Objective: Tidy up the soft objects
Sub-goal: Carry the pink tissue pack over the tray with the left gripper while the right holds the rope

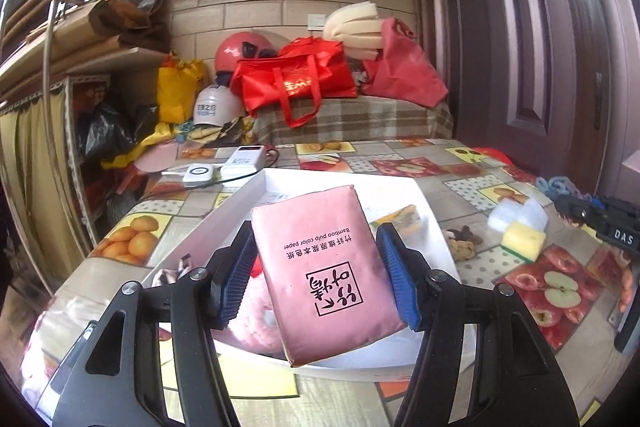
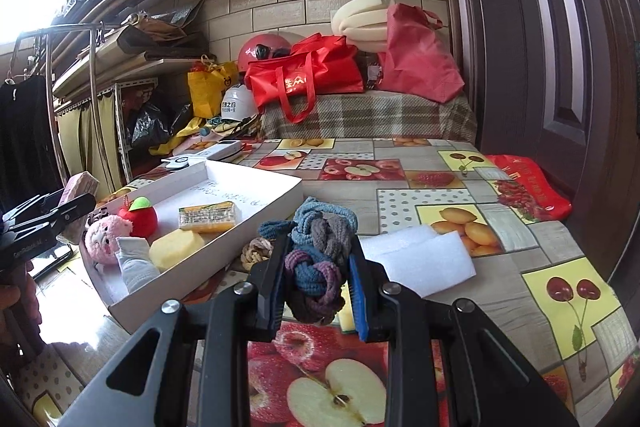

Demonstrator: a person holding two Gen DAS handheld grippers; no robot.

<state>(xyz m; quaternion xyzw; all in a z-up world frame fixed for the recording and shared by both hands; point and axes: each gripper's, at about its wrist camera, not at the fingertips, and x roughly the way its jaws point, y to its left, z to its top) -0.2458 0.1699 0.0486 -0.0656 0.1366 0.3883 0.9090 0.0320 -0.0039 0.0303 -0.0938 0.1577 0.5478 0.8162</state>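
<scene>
Both grippers level: left [image 1: 316, 279] clamps tissue pack [image 1: 324, 275], right [image 2: 318, 267] hair ties [image 2: 316, 247].

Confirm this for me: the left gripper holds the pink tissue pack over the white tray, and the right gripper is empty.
Wrong on the right gripper: the right wrist view shows it shut on a bundle of hair ties. The left gripper does hold the pink tissue pack over the white tray.
</scene>
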